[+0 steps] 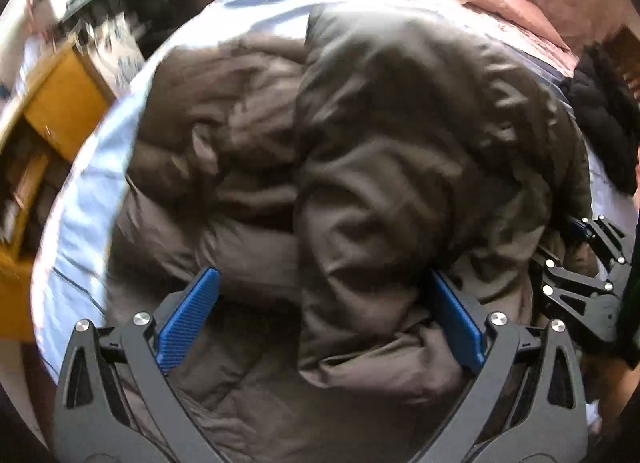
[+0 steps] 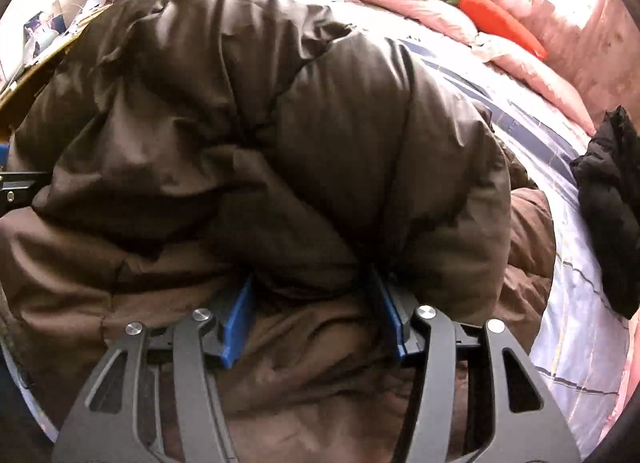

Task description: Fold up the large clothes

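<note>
The brown puffy coat [image 1: 360,151] lies bunched on the bed [image 1: 80,199], its thick fold pinched in the right tongs [image 2: 316,315], while the left tongs [image 1: 324,319] stand spread astride the near edge.

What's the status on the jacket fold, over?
Left gripper open over brown jacket. Right gripper clamped on a fold. Black garment lies aside.
</note>
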Available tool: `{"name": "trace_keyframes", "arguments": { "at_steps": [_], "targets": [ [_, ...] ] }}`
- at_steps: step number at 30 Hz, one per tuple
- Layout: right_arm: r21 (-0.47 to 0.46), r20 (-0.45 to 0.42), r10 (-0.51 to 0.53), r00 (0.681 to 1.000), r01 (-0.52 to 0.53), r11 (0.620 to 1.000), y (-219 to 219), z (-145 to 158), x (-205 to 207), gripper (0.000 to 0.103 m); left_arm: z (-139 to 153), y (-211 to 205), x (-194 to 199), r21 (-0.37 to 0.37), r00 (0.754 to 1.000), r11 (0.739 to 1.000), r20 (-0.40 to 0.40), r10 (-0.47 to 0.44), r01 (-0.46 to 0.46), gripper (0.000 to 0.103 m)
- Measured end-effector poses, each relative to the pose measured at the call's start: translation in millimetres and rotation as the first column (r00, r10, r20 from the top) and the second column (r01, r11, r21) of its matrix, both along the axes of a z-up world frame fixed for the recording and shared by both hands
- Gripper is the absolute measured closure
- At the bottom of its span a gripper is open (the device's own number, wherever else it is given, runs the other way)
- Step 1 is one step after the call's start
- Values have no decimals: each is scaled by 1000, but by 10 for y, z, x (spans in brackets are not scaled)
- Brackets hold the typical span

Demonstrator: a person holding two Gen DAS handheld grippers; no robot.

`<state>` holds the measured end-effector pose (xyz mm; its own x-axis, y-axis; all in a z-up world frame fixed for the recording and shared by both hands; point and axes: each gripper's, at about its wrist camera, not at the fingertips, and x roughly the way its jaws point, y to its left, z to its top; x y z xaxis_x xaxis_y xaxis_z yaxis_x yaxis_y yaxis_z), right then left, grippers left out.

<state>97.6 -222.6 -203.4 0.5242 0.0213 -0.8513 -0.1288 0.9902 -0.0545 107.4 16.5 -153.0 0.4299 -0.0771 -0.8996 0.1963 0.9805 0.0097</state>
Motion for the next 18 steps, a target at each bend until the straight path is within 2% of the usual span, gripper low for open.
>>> {"name": "trace_keyframes", "arguments": {
  "at_steps": [1, 3, 4, 7, 8, 10, 11, 13, 15, 16, 17, 18],
  "targets": [
    [36, 17, -5, 1000, 5, 999, -30, 105, -93, 46, 95, 10, -47, -10, 999, 1000, 38, -7, 8, 2],
    [77, 79, 4, 997, -10, 997, -73, 399, -346, 35, 292, 73, -133, -56, 994, 998, 110, -7, 13, 2],
    [80, 92, 10, 996, -17, 997, -103, 555, -417, 35, 380, 102, -168, -78, 989, 997, 146, -5, 17, 2],
    [111, 86, -2, 996, -7, 994, -229, 826, -588, 32, 553, 93, -226, -127, 976, 990, 214, -31, 59, 2],
    [134, 72, -6, 997, -4, 991, -256, 881, -595, 31, 565, 41, -238, -148, 977, 985, 205, -55, 86, 2],
    [200, 37, 3, 999, -10, 980, -332, 840, -553, 31, 498, -84, -252, -233, 982, 959, 134, -130, 159, 2],
    [219, 15, 0, 1000, -3, 976, -391, 791, -525, 31, 438, -154, -267, -275, 980, 941, 87, -180, 197, 2],
    [231, -52, -4, 999, 16, 973, -445, 694, -494, 32, 384, -327, -276, -297, 966, 920, 41, -256, 257, 2],
    [204, -87, -23, 996, 41, 978, -479, 632, -426, 41, 307, -445, -307, -287, 949, 908, 13, -314, 304, 2],
    [198, -90, -44, 995, 61, 978, -475, 596, -369, 43, 271, -483, -315, -287, 943, 903, 2, -332, 319, 2],
    [210, -87, -74, 993, 91, 974, -532, 582, -344, 49, 232, -510, -311, -285, 938, 900, -11, -346, 329, 2],
    [243, -77, -99, 992, 115, 963, -610, 574, -295, 61, 199, -543, -317, -275, 935, 902, -20, -353, 334, 2]
  ]
}}
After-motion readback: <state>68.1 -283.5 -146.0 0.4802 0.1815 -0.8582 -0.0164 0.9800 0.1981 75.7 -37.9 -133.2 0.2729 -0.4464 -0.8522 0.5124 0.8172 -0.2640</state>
